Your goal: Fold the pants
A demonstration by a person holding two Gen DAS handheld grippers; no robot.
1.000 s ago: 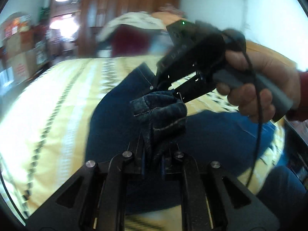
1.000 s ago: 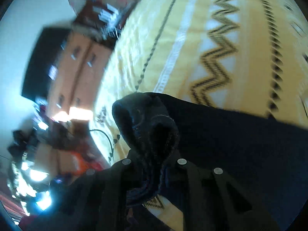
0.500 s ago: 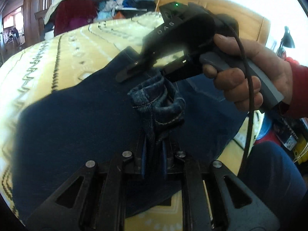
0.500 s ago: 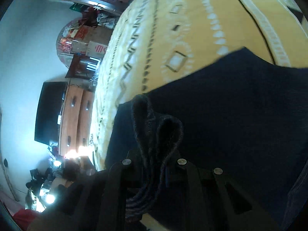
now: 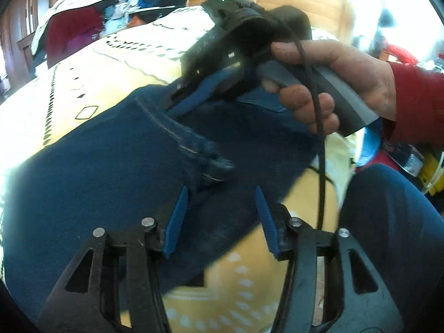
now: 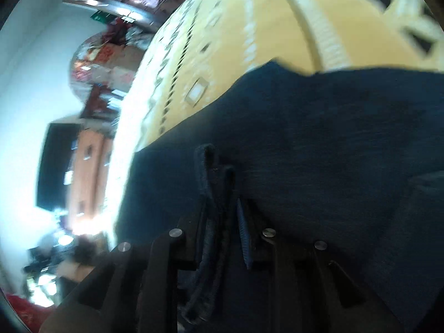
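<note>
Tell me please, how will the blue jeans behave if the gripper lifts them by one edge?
The jeans will probably flop and drape: they lie flat, following the bedspread. The thick stitched hem looks stiffer and may hold a crease. The bunched fold in the right gripper suggests denim grips well rather than slipping. The left gripper stands open, holding nothing.

The right claw [image 5: 177,102] is motion-blurred in the left wrist view; whether it pinches the pants' hem [image 6: 213,194] is unclear.
</note>
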